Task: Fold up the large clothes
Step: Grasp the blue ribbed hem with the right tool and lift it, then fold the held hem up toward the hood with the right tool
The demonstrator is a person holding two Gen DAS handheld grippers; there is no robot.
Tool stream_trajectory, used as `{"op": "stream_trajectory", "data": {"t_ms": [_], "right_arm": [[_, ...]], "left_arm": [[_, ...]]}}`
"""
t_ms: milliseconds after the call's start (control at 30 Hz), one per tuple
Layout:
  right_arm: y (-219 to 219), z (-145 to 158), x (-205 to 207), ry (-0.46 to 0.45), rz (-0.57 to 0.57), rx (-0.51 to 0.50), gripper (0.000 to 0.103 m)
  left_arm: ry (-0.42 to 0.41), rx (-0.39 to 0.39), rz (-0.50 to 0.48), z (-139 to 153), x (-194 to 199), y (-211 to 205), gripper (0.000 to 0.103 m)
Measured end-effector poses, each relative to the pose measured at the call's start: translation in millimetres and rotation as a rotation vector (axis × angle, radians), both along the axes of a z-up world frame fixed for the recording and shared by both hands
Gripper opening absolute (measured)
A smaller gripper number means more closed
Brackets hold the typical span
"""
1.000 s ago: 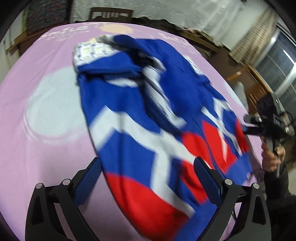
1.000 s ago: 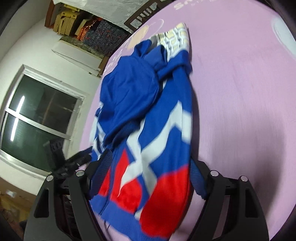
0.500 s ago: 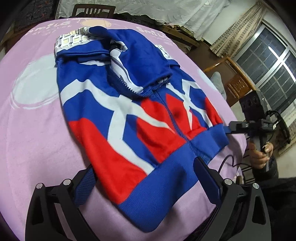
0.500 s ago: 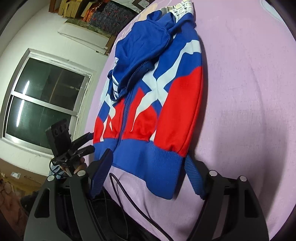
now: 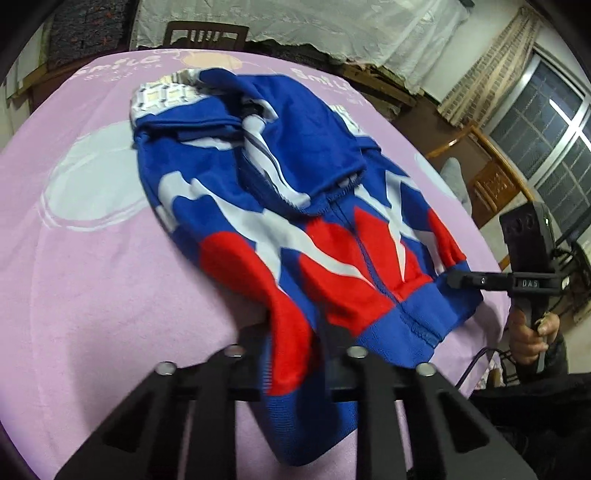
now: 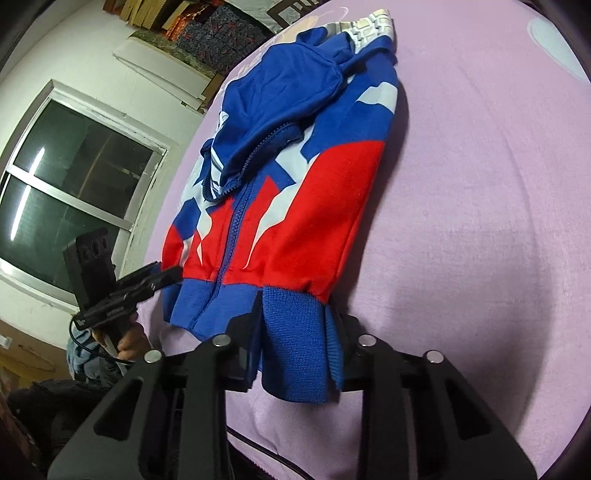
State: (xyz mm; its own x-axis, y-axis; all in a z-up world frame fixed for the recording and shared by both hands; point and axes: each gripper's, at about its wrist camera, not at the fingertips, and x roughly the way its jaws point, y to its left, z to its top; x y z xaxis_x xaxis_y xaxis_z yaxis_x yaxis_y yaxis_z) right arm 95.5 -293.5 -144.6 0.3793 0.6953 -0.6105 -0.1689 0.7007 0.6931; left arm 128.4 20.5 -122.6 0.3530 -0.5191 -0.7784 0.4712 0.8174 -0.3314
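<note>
A blue, red and white zip jacket [image 5: 295, 221] lies front up on the pink table cover [image 5: 92, 295], hood folded down over its chest. My left gripper [image 5: 291, 350] is closing its jaws on the near left hem corner, and the red and blue cloth bunches between the pads. In the right wrist view my right gripper [image 6: 295, 332] is closing on the blue ribbed hem [image 6: 291, 317] at the jacket's [image 6: 314, 184] other corner. Each gripper shows in the other's view: the right gripper [image 5: 452, 278] and the left gripper [image 6: 173, 275], both at the hem.
The pink table cover [image 6: 480, 184] spreads wide around the jacket. A dark chair [image 5: 205, 35] stands beyond the far edge, wooden furniture [image 5: 491, 177] and a window [image 5: 554, 147] to the right. A person's hand [image 5: 532, 332] holds the right gripper; a cable [image 5: 476, 362] hangs there.
Both grippers stood wide open around the hem half a second ago; both have now closed on its corners, and the cloth has bunched up between the fingers.
</note>
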Motion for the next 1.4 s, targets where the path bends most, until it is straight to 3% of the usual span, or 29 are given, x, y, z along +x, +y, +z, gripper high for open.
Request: {"op": "stream_trajectory", "data": {"t_ms": [67,367,900,1200,1400], "right_arm": [[0,4,-1,-0.023,-0.008,0.019,0.024],[-15,35,4,-0.112,-0.015,0.139,0.023],[-19,114,68,-0.26,-0.057,0.164,0.023],[-26,127,150,-0.242,-0.142,0.198,0.024],[-29,109,215,-0.184,-0.215,0.209,0.024]], "left_arm": [[-0.016,-0.019,0.014,7,0,7,0.008],[-0.158,-0.039,0.052,54,7,13,0.008],[-0.283,-0.03,0.125,111,68,5,0.008],[-0.222,-0.033,0.187,104,146,7,0.008],[-0.134,-0.001,0.263,72,211,9,0.009]]}}
